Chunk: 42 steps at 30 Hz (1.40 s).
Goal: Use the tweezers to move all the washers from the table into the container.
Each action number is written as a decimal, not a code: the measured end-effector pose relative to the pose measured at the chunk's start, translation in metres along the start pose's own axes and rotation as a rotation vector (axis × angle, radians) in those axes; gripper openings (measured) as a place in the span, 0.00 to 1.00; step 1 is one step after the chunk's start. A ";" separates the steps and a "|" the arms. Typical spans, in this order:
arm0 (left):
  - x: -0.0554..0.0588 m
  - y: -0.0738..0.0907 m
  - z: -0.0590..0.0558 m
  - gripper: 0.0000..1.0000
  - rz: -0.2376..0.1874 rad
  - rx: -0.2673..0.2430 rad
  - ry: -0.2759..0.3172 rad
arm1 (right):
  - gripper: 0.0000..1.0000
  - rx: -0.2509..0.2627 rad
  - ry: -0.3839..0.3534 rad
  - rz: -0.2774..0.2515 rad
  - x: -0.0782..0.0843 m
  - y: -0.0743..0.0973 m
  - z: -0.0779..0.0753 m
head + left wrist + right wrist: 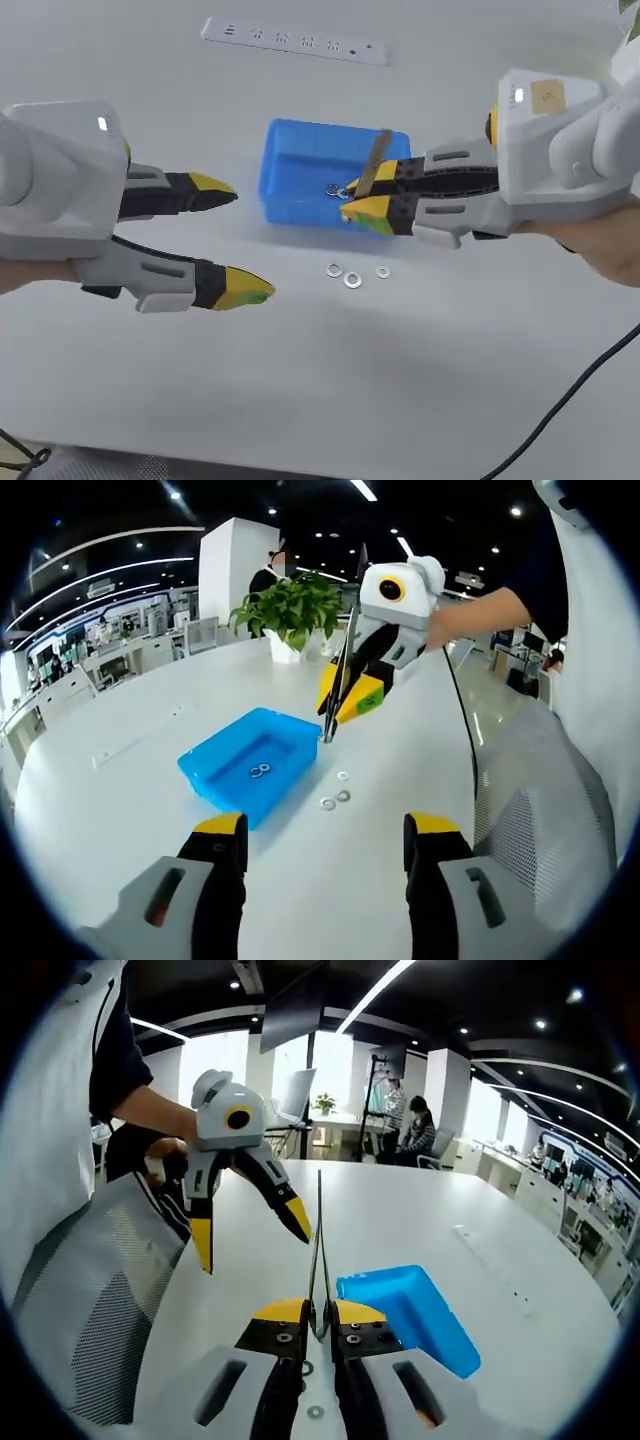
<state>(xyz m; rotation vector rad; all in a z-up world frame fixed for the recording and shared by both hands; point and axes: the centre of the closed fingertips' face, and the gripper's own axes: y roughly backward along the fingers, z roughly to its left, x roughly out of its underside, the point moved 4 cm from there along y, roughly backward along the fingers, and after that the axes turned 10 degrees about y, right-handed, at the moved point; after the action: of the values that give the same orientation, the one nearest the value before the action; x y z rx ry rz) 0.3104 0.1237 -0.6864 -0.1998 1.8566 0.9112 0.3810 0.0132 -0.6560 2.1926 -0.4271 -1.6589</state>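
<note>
Head view. Left gripper: on the left, jaws spread wide, nothing between them, held over bare table. Right gripper: on the right, jaws closed on the tweezers, which slant down towards the blue container. Washers in the container: a small cluster just beside the tweezers' lower end; contact cannot be judged. Three washers on the table: grouped just in front of the container, below the right gripper's jaws and well apart from the left gripper's. Power strip: beyond the container. Black cable: lower right.

Left gripper view. Left gripper: own jaws wide apart and bare. Three washers on the table: ahead of the gap, near the container. Washers in the container: lying on its floor. Right gripper: above these, clamping the tweezers, whose tip hangs by the container's rim; whether it carries a washer cannot be told. Potted plant: behind. Mesh chair: right.

Right gripper view. Right gripper: jaws pressed on the tweezers, which stand straight up between them. Container: just right of the jaws. Left gripper: ahead on the left, jaws agape. Mesh chair: left.
</note>
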 end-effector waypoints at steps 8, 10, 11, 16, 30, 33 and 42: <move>0.006 0.003 0.003 0.80 -0.012 -0.013 0.024 | 0.09 0.052 0.020 0.008 -0.004 0.002 -0.033; 0.006 0.004 0.005 0.81 -0.020 -0.020 0.025 | 0.09 0.061 0.018 0.009 -0.001 0.000 -0.040; 0.005 0.005 0.005 0.82 -0.022 -0.022 0.024 | 0.09 0.064 0.021 0.011 0.000 -0.001 -0.043; 0.006 0.007 0.009 0.92 -0.020 -0.035 0.045 | 0.09 0.072 0.017 0.023 0.009 -0.009 -0.056; 0.010 0.001 0.012 0.99 0.007 -0.033 0.070 | 0.10 0.041 -0.012 0.049 0.054 -0.043 -0.083; 0.010 0.001 0.012 0.99 0.009 -0.035 0.074 | 0.10 0.024 -0.012 0.054 0.064 -0.050 -0.082; 0.018 0.002 0.013 0.99 0.032 -0.050 0.082 | 0.10 -0.003 -0.014 0.089 0.085 -0.067 -0.076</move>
<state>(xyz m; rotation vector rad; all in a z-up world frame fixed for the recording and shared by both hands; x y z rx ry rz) 0.3107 0.1381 -0.7032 -0.2422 1.9187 0.9847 0.4789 0.0423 -0.7404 2.1290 -0.5174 -1.6272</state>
